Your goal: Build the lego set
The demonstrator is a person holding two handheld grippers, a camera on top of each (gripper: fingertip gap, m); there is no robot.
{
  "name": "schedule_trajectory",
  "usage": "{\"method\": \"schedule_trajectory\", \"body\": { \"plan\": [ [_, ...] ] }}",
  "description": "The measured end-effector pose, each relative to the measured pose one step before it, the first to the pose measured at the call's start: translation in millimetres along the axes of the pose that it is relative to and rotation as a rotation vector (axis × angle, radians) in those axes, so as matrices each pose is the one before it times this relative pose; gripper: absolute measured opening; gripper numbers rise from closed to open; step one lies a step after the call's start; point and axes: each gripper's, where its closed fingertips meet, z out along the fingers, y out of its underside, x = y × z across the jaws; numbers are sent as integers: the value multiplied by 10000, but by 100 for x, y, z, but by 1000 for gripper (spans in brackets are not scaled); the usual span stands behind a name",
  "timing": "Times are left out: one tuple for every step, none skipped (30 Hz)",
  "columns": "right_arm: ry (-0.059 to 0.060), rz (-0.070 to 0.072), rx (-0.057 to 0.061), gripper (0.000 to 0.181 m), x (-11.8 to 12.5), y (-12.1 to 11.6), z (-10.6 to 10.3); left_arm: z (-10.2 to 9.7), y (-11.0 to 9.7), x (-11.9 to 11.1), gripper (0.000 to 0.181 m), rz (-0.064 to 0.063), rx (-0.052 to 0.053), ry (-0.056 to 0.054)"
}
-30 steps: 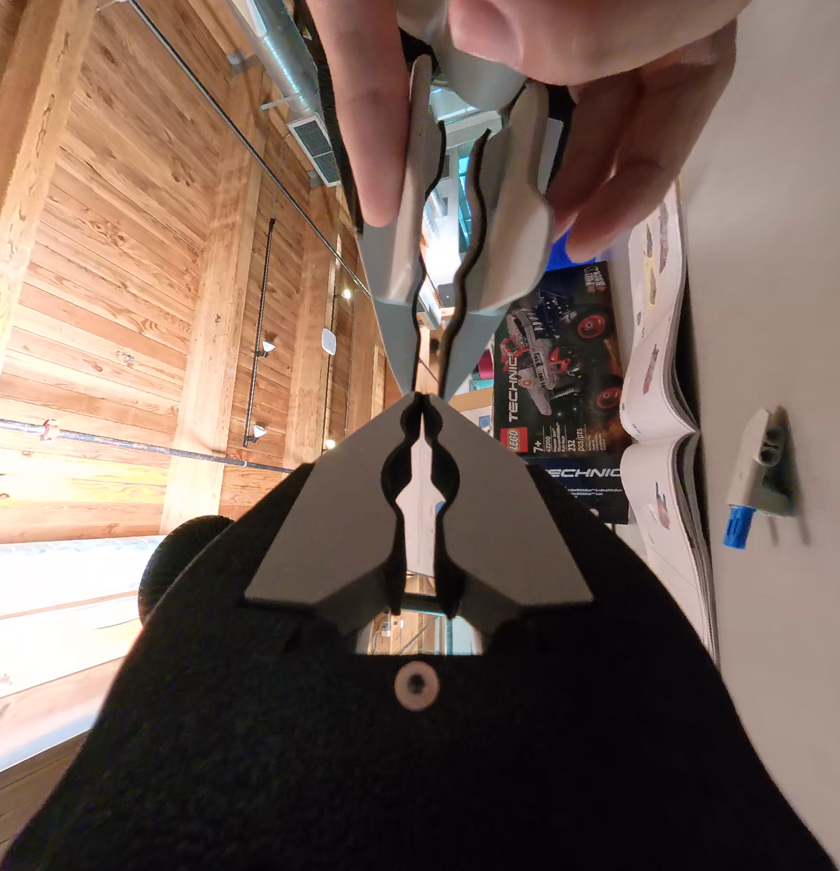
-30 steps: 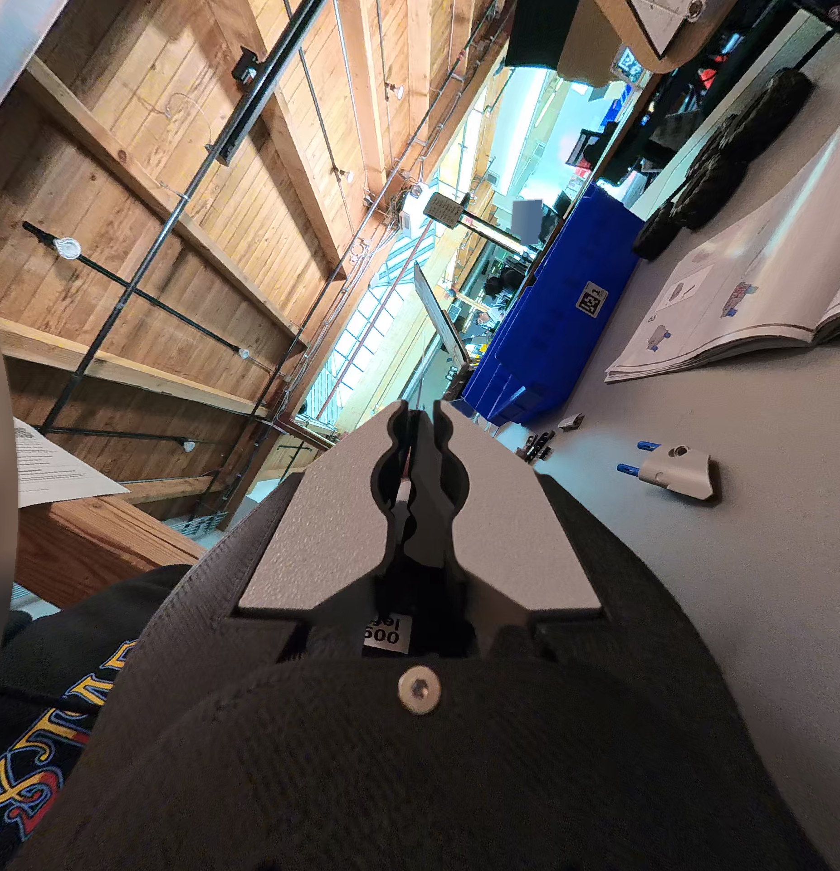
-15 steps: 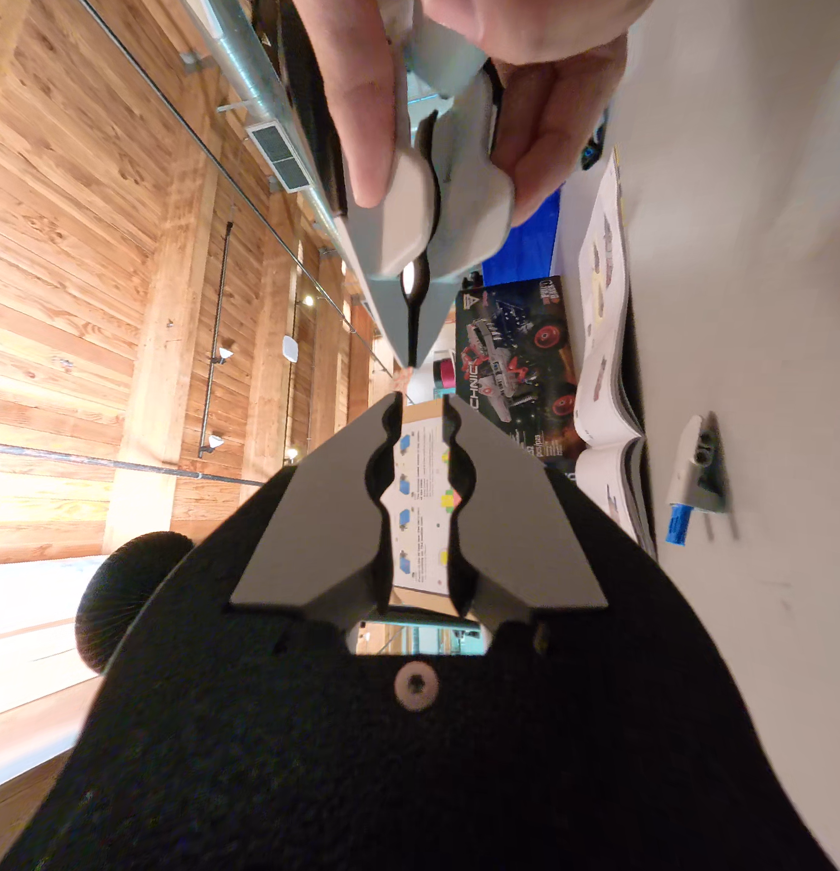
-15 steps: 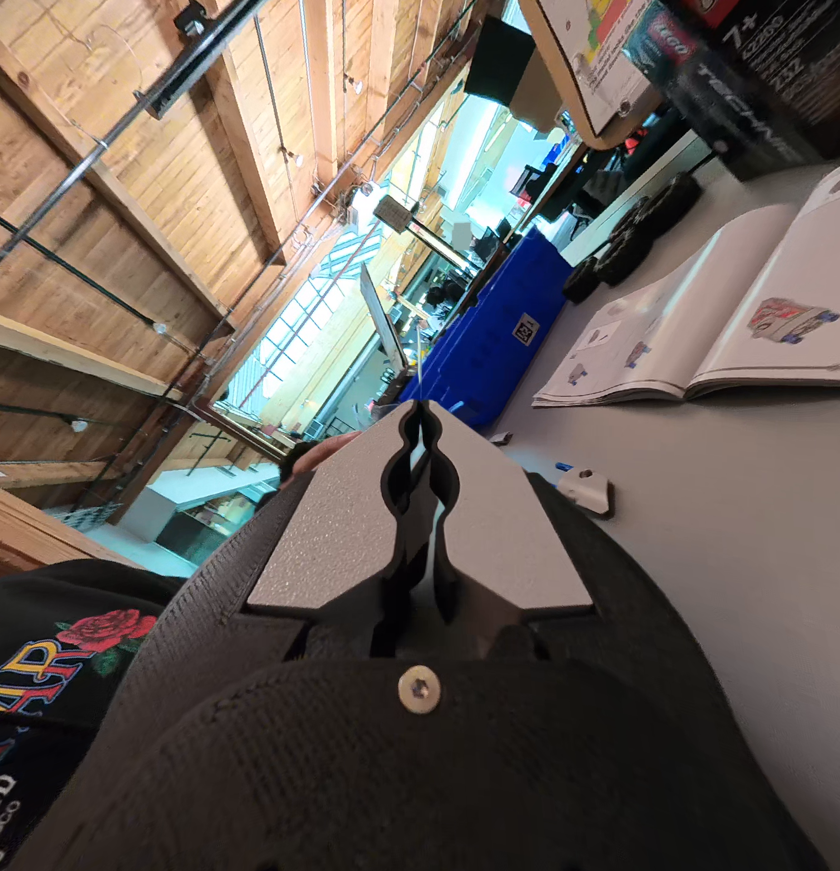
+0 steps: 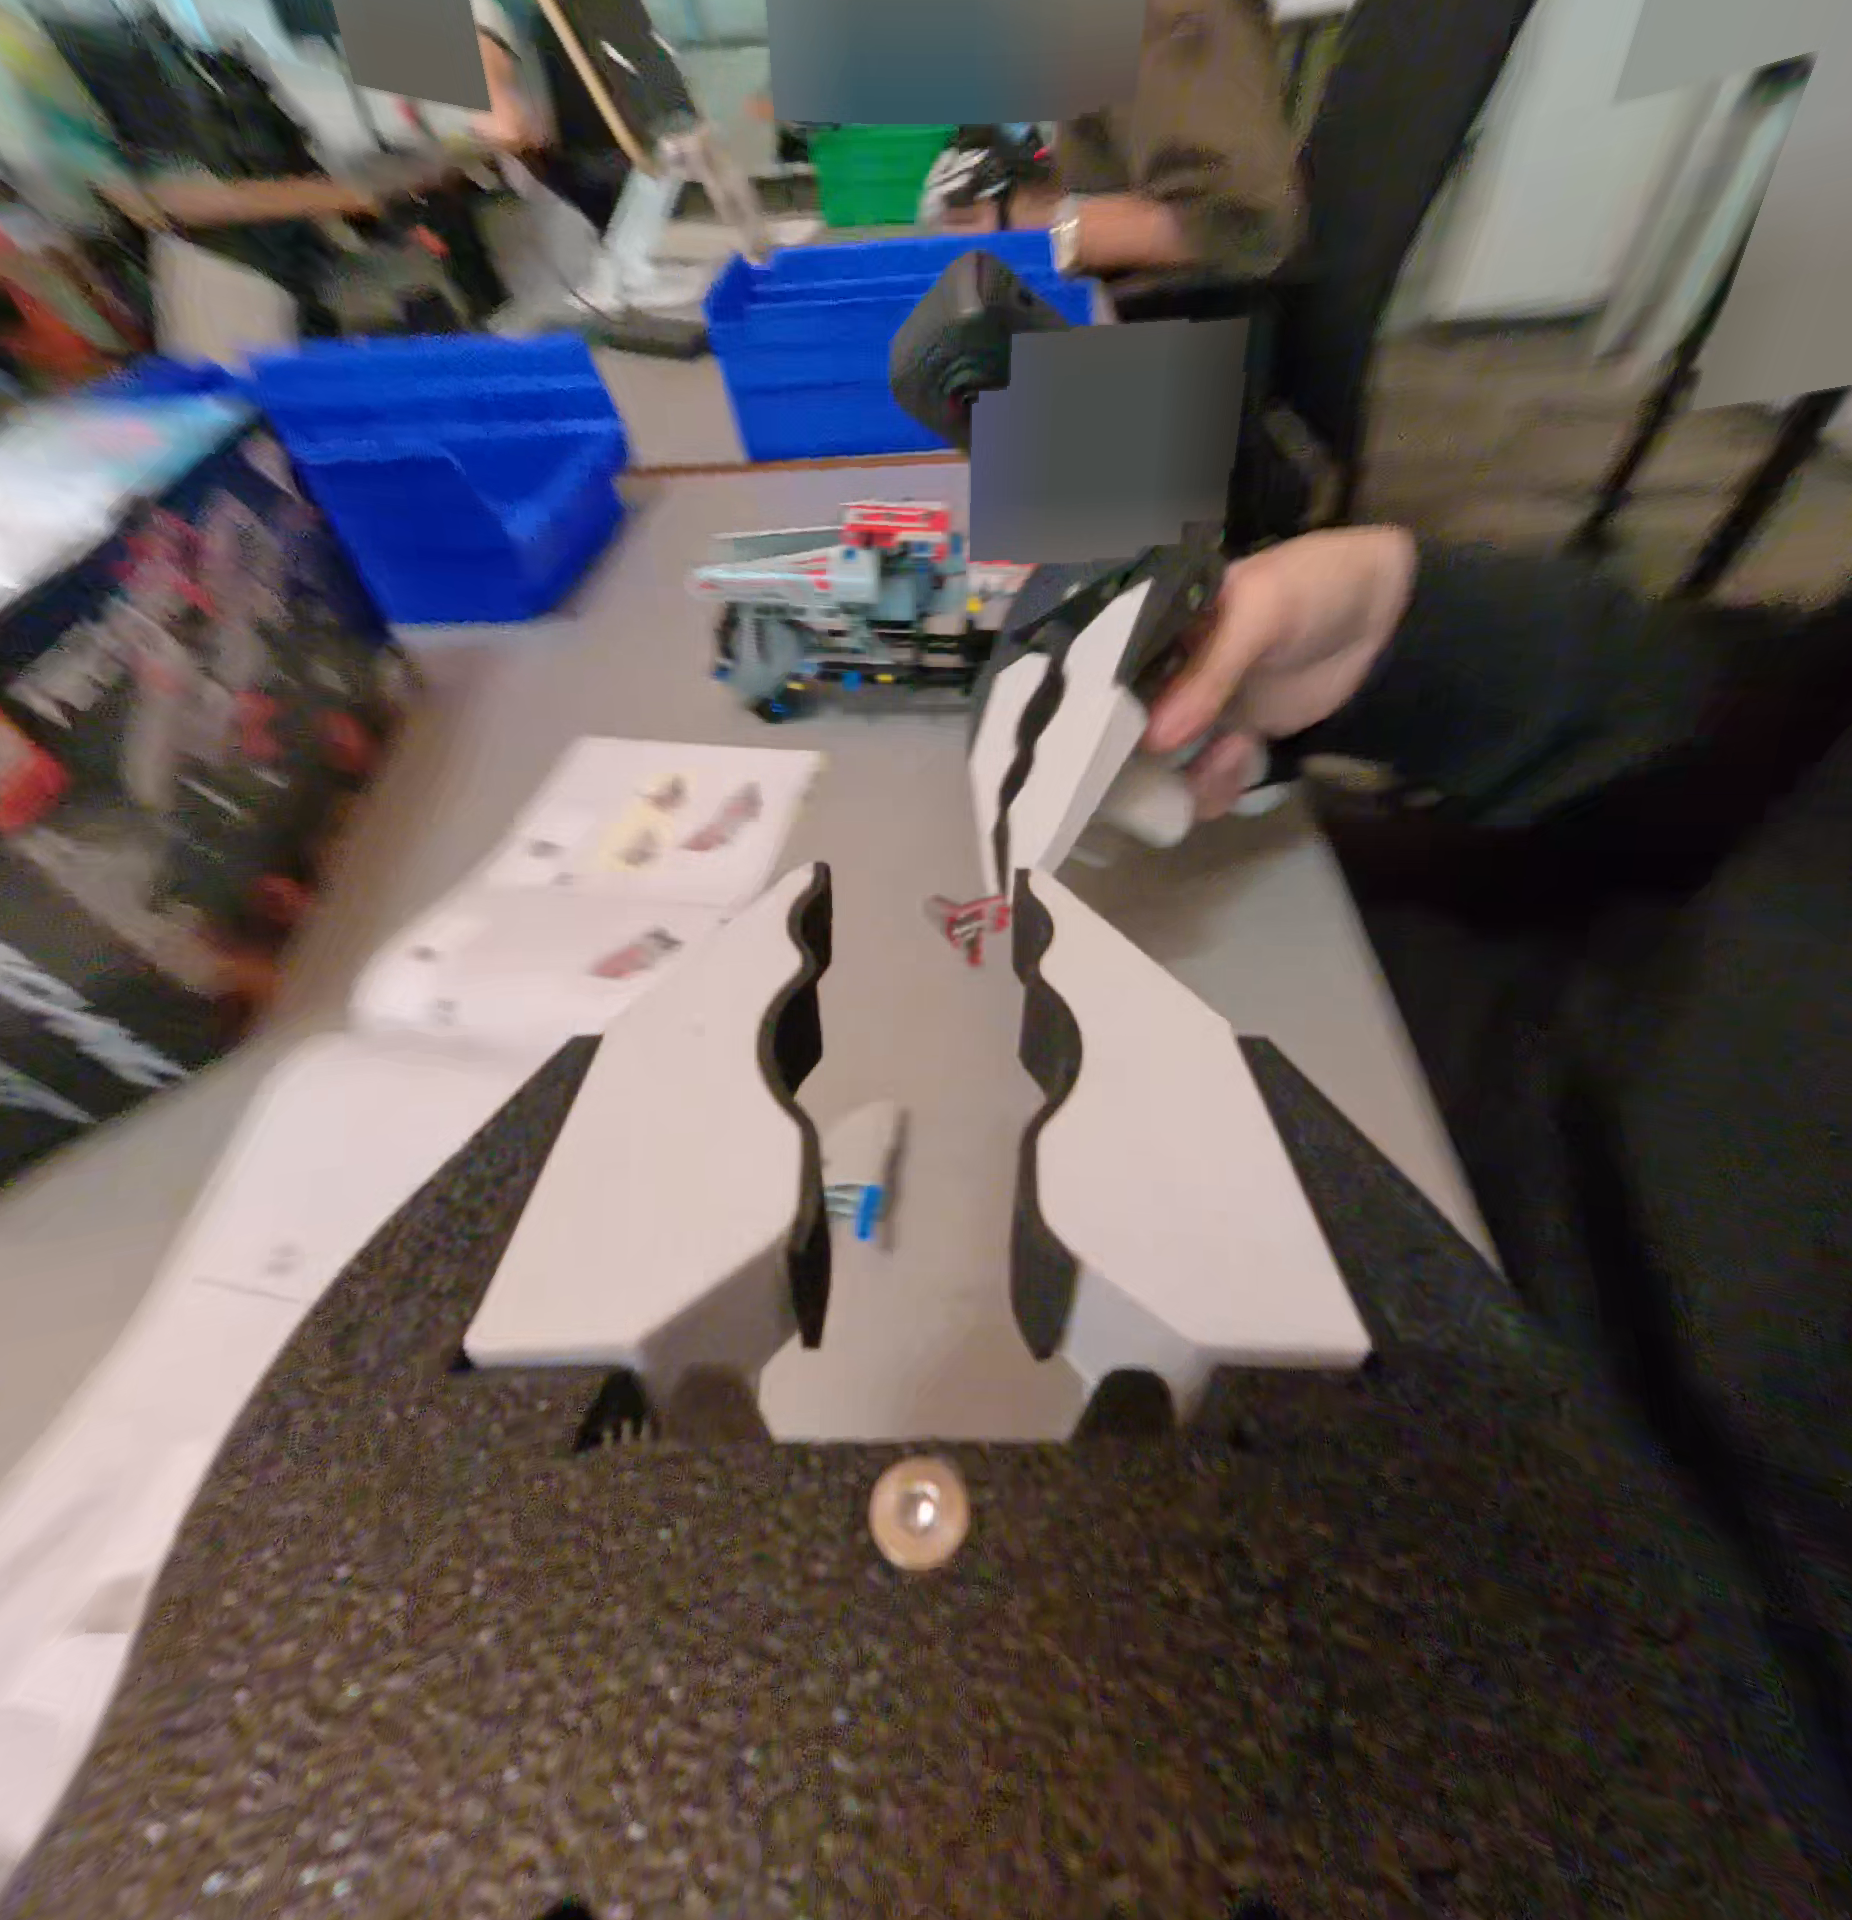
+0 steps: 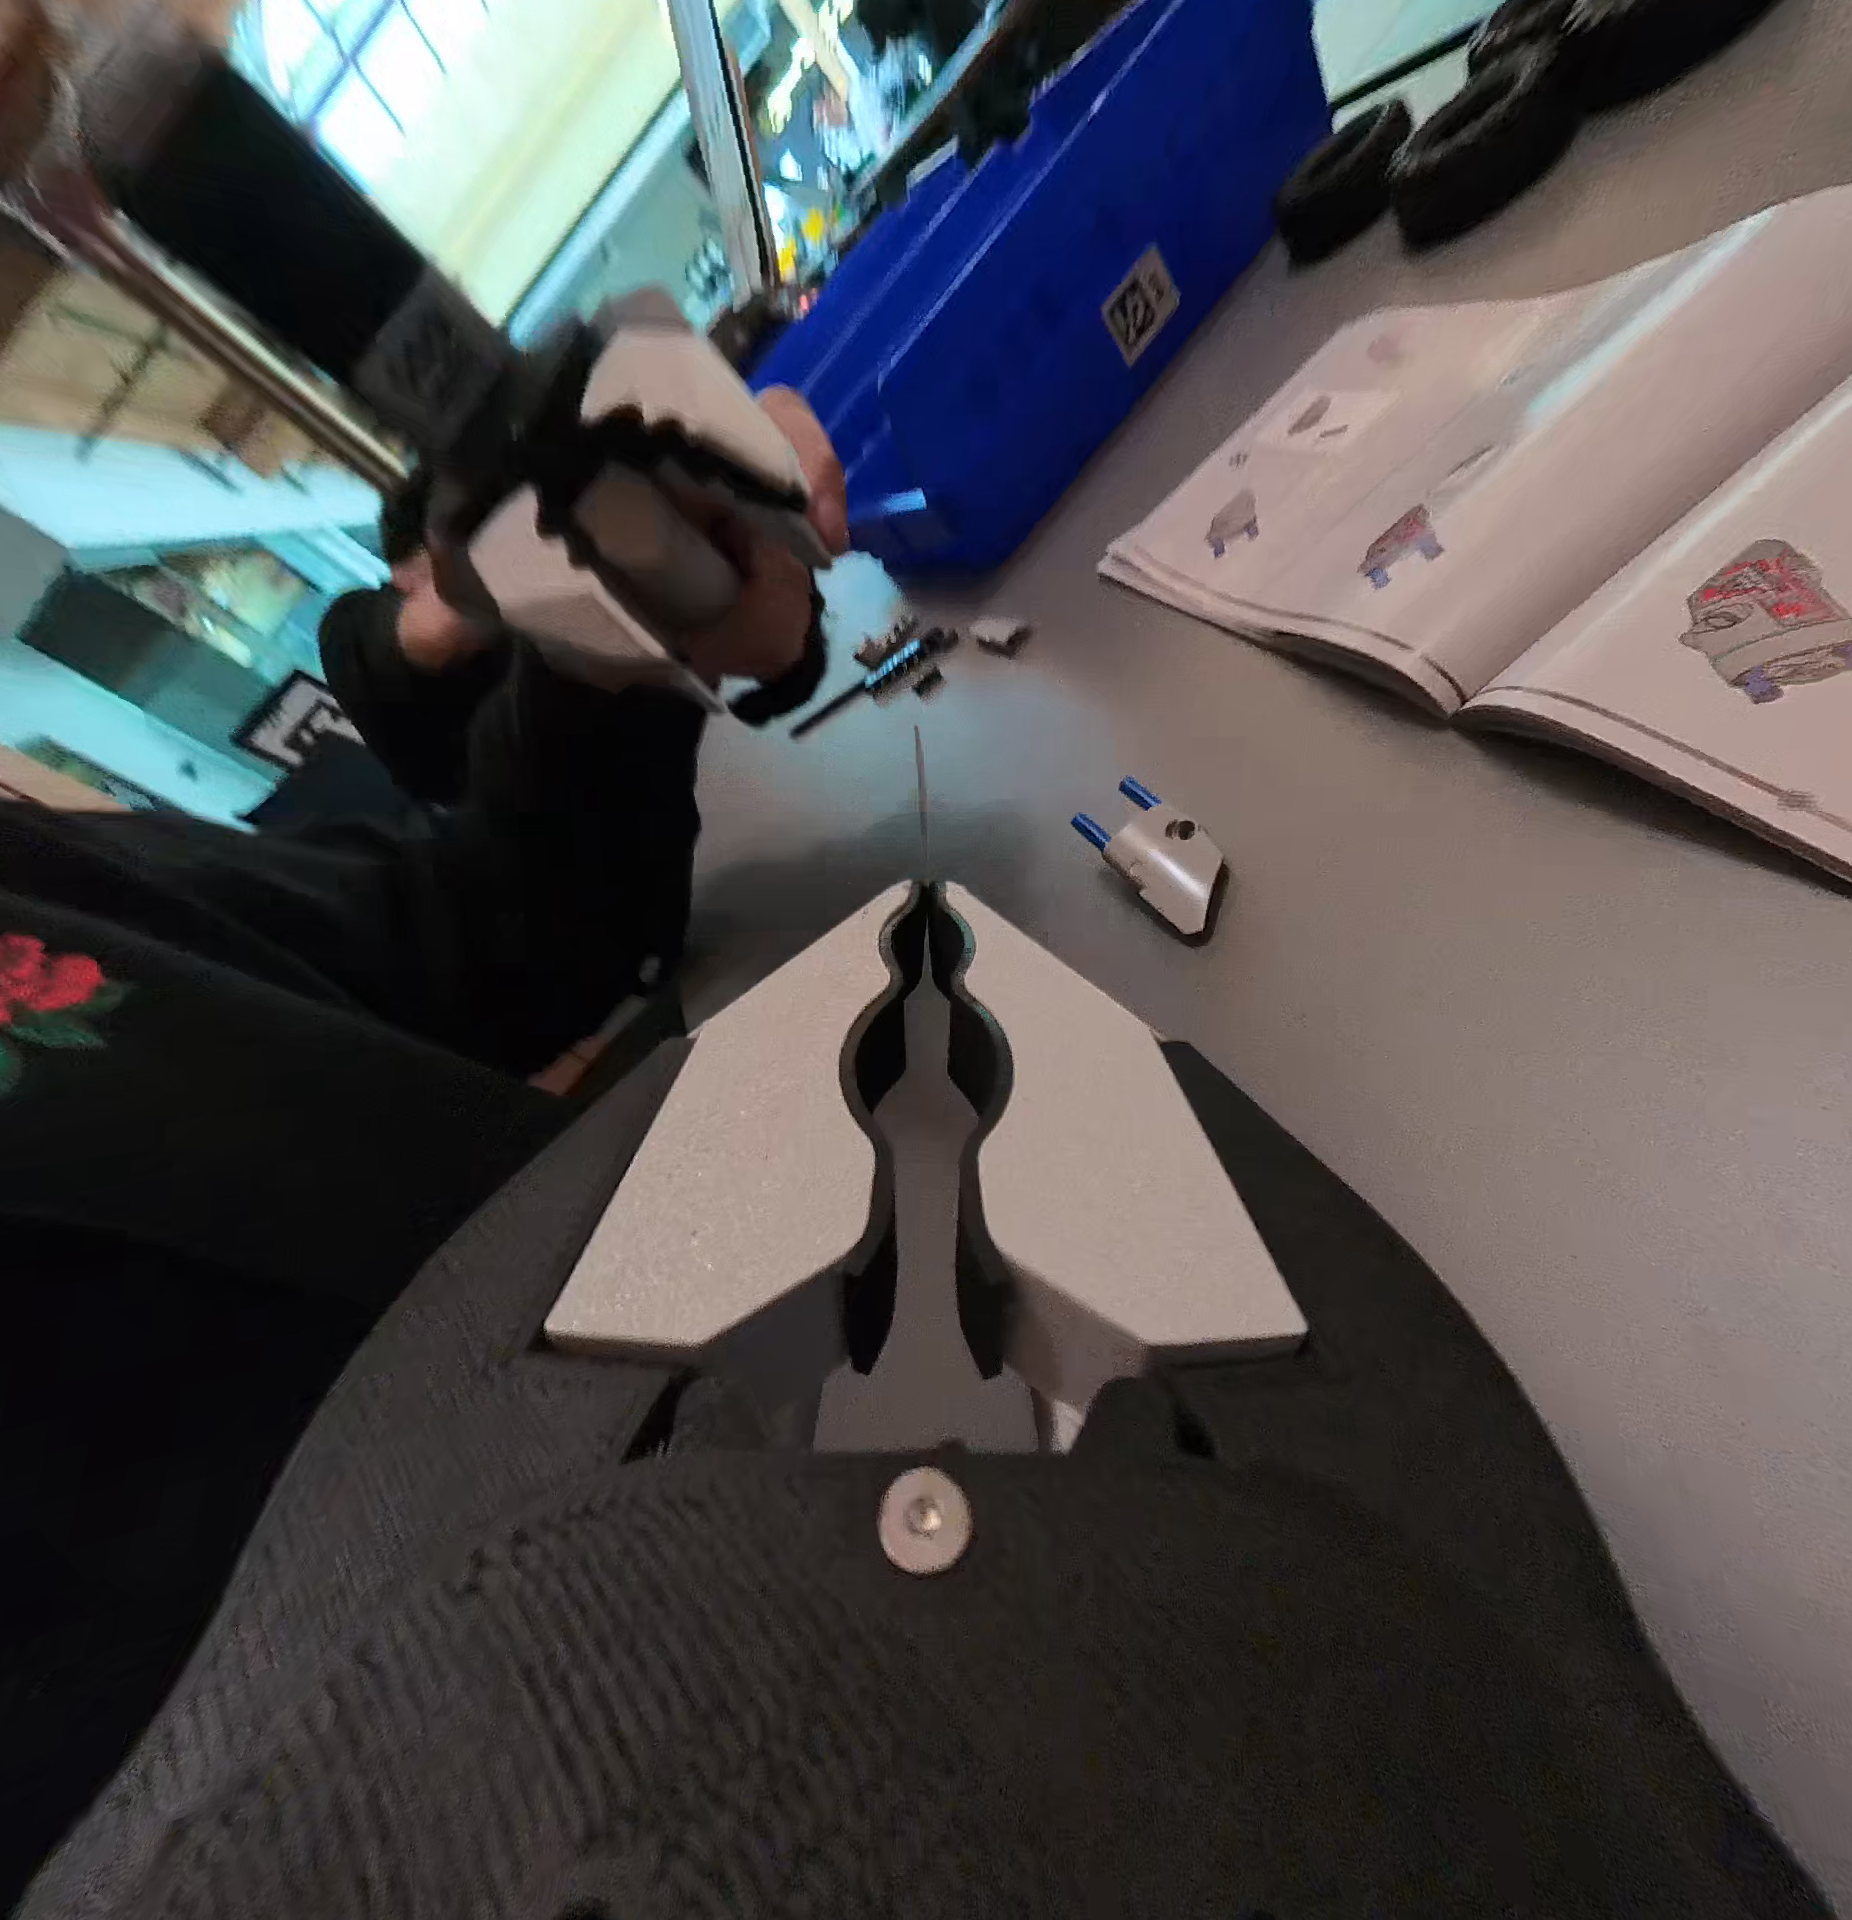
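My left gripper (image 5: 920, 904) gapes wide right over the small grey angled brick with 2 blue pins (image 5: 862, 1174), lengthwise between its fingers; my right gripper (image 6: 924, 889) sits closed, empty

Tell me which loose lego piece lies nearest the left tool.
The white piece with blue pins, lying between the open left tool fingers; the red piece lies farther ahead.

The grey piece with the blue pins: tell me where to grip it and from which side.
Grip the grey piece across its grey body, probably from above, jaws closing on its two long flanks. It lies flat on the table, apart from other parts. Its blue pins stick out of one end, so stay off that end. The open left gripper already frames it.
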Motion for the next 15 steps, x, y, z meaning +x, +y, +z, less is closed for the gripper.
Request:
{"method": "schedule_trajectory", "body": {
  "plan": [
    [29, -224, -408, 0, 3, 362, 298, -406, -229, 20, 31, -943, 30, 751],
    [-77, -227, -362, 0, -189, 309, 296, -344, -171, 129, 28, -674, -14, 695],
    [-141, -212, -325, 0, -282, 282, 300, -244, 69, 92, 26, -485, -125, 556],
    [-65, -121, -303, 0, -125, 273, 283, -98, 272, 46, 25, -318, -255, 440],
    [-28, -87, -284, 0, -50, 242, 278, 26, 389, 93, 21, -157, -304, 402],
    [-101, -110, -248, 0, -184, 199, 284, 140, 577, 125, 19, -82, -370, 363],
    [-72, -92, -190, 0, -119, 136, 261, 237, 706, -17, 18, -78, -458, 243],
    [-23, -83, -150, 0, -51, 77, 237, 326, 643, -234, 16, -102, -424, 72],
    [-50, -82, -139, 0, -80, 76, 219, 356, 658, -279, 15, -89, -412, 20],
    [-46, -68, -101, 0, -85, 22, 181, 325, 672, -118, 13, -48, -398, 129],
    [-9, -53, -46, 0, -22, -50, 145, 278, 525, 77, 11, -50, -281, 249],
    [-11, -20, -28, 0, -4, -61, 110, 228, 279, 160, 11, -101, -116, 271],
    [-58, 6, -32, 0, -50, -44, 79, 150, 114, 112, 8, -136, -5, 219],
    [-41, -4, -10, 0, -39, -72, 63, 71, 40, 135, 7, -127, 52, 218],
    [19, -20, -5, 0, 48, -60, 41, 3, -54, 136, 5, -110, 108, 205]
  ]
}}
